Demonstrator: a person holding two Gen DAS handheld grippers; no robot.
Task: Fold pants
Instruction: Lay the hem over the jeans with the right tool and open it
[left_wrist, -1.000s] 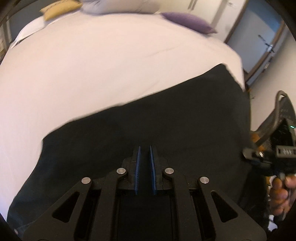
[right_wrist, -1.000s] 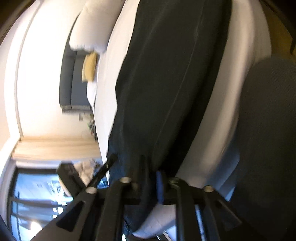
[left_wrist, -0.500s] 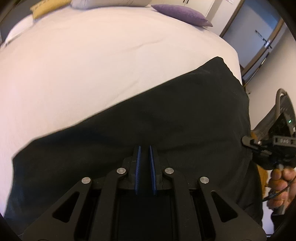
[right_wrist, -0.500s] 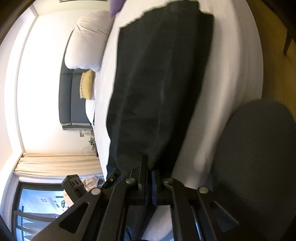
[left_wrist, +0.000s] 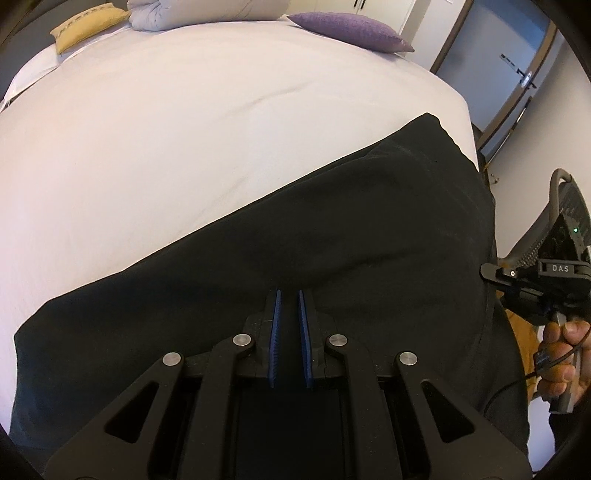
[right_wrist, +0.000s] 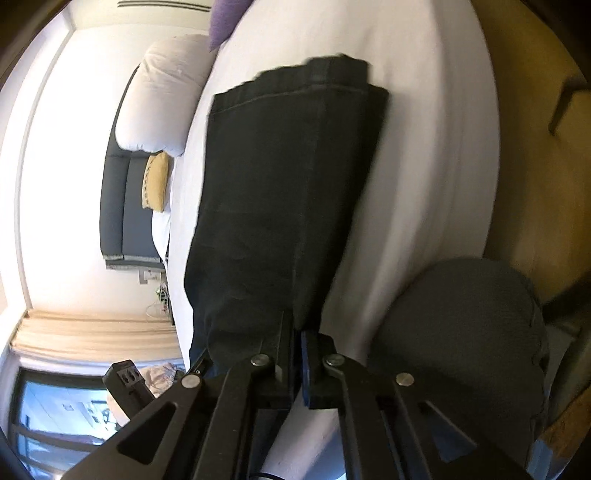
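A yellow cushion (left_wrist: 86, 27) and a purple pillow (left_wrist: 351, 31) sit at the far end of the white bed (left_wrist: 166, 129), with a blue door (left_wrist: 517, 62) beyond on the right. The black pants (left_wrist: 332, 229) lie flat across the near part of the bed. The left gripper (left_wrist: 290, 295) hovers over them with its fingers nearly together and nothing visibly pinched, while the right gripper (right_wrist: 298, 328), close by a grey chair seat (right_wrist: 461, 332), is closed on the near edge of the pants.
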